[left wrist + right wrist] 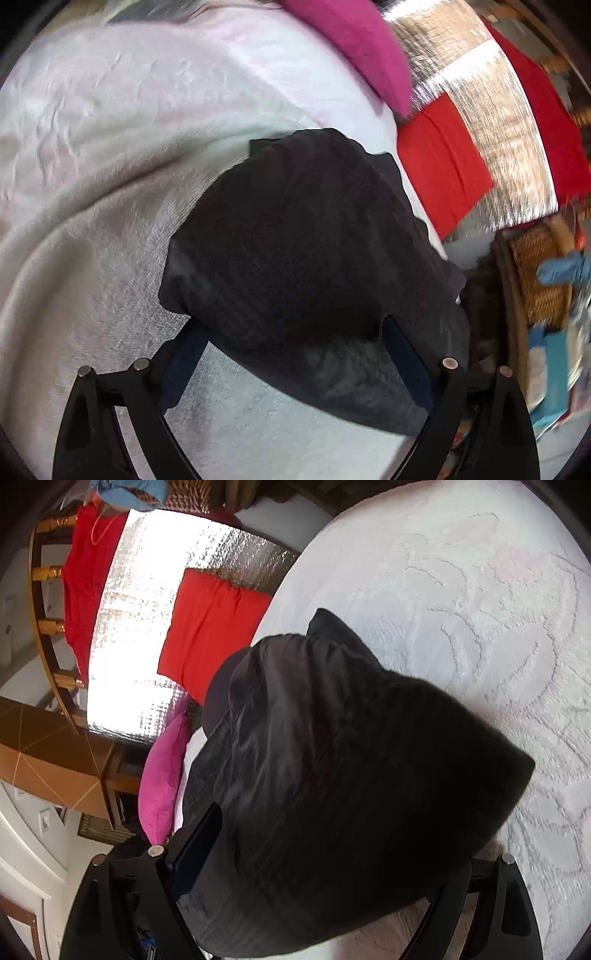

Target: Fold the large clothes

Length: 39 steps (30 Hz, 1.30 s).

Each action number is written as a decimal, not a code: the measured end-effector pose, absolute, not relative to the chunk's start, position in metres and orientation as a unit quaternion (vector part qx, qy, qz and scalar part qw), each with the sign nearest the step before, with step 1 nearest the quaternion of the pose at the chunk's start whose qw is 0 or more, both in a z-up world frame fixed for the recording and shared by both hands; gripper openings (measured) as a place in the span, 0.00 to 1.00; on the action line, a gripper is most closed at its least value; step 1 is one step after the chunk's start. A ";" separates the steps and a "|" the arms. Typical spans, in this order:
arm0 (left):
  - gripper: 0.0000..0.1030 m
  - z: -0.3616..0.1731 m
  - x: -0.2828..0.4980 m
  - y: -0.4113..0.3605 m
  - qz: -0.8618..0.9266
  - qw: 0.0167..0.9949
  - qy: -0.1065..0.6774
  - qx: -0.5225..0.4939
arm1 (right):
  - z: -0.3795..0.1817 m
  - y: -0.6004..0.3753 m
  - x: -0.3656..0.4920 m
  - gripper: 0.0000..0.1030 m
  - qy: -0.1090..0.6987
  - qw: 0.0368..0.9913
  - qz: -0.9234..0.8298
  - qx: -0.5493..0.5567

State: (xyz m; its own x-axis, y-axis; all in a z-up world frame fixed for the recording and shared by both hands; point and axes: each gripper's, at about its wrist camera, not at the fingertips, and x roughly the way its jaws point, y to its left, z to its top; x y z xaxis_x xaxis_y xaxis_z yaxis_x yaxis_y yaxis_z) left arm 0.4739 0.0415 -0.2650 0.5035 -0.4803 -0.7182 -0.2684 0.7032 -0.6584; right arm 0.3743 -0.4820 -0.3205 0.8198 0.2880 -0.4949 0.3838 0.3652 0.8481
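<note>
Black garment [332, 775], folded into a thick bundle, faintly ribbed, on white bedspread [461, 609]

- Left gripper [295, 339]: fingertips hidden under the black garment [303, 240]; contact with the cloth cannot be determined.
- Right gripper [332, 849]: right finger and both tips covered by the black garment [351, 775].
- Red cloth [443, 166] and silver sheet [491, 122], beyond the left fingers: motion-blurred.
- Basket [543, 273], right of the left fingers: blurred, contents unidentifiable.
- Pink cushion [354, 40]: cut off by the top edge.
</note>
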 end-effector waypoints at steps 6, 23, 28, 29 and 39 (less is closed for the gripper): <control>0.91 -0.284 0.474 0.052 -0.066 0.749 0.492 -0.438 | -0.327 -0.491 0.375 0.89 0.282 0.762 -0.030 0.582; 0.48 -0.269 0.462 0.036 -0.064 0.794 0.447 -0.408 | -0.320 -0.487 0.381 0.68 0.301 0.791 -0.058 0.530; 0.38 -0.260 0.466 0.024 -0.065 0.807 0.440 -0.387 | -0.311 -0.483 0.382 0.53 0.306 0.805 -0.068 0.504; 0.37 -0.259 0.467 0.024 -0.064 0.809 0.439 -0.385 | -0.309 -0.482 0.383 0.50 0.306 0.808 -0.069 0.498; 0.30 -0.236 0.448 0.016 -0.065 0.826 0.432 -0.357 | -0.277 -0.471 0.361 0.39 0.299 0.841 -0.069 0.446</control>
State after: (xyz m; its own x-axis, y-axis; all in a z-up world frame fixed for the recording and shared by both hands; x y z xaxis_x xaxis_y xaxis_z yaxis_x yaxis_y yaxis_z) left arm 0.4477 0.0157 -0.2361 0.6192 -0.4152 -0.6665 -0.2012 0.7366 -0.6458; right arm 0.3610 -0.4710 -0.2766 0.8121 0.1499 -0.5640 0.3828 0.5927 0.7086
